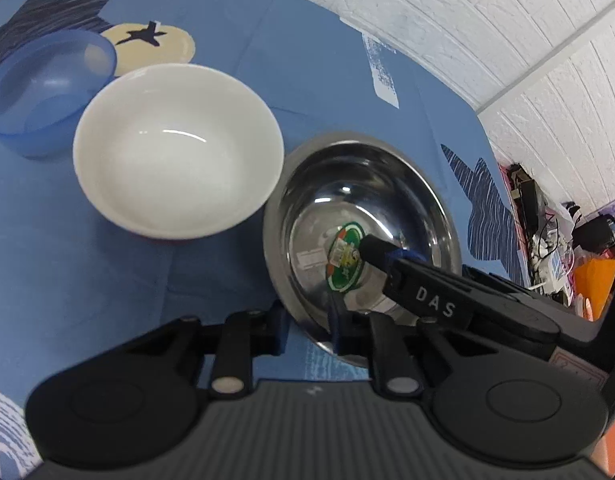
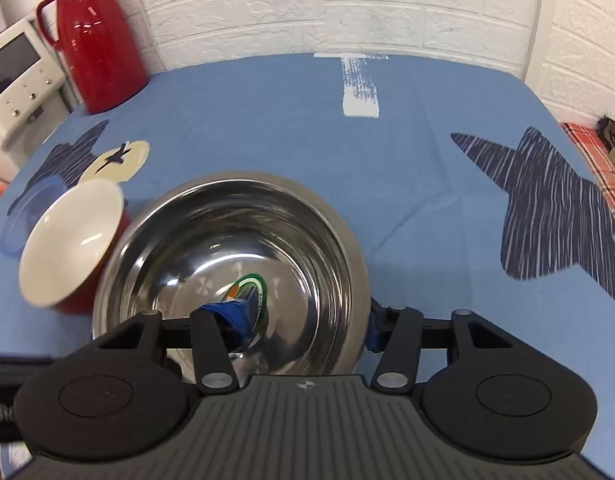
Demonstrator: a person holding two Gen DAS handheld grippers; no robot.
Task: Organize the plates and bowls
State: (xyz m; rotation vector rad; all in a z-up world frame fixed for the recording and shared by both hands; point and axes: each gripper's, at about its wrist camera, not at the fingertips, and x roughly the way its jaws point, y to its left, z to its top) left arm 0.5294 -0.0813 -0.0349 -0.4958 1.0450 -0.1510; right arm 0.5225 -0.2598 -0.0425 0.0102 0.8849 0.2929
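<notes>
A steel bowl (image 1: 387,184) with a green sticker inside sits on the blue cloth, right of a white bowl (image 1: 175,152) with a red outside. A translucent blue bowl (image 1: 43,84) stands further left. My left gripper (image 1: 309,332) is shut on the steel bowl's near rim, one finger outside and one inside. My right gripper (image 2: 307,324) is open and straddles the steel bowl (image 2: 235,232), its left finger inside and its right finger outside the rim. That inside finger (image 1: 387,258) also shows in the left wrist view. The white bowl (image 2: 71,240) touches the steel bowl's left side.
A red jug (image 2: 99,40) stands at the back left by the white brick wall, with a cream appliance (image 2: 15,68) beside the table. The blue star-print tablecloth (image 2: 387,180) stretches to the right. Cluttered cables and bags (image 1: 567,232) lie past the table's right edge.
</notes>
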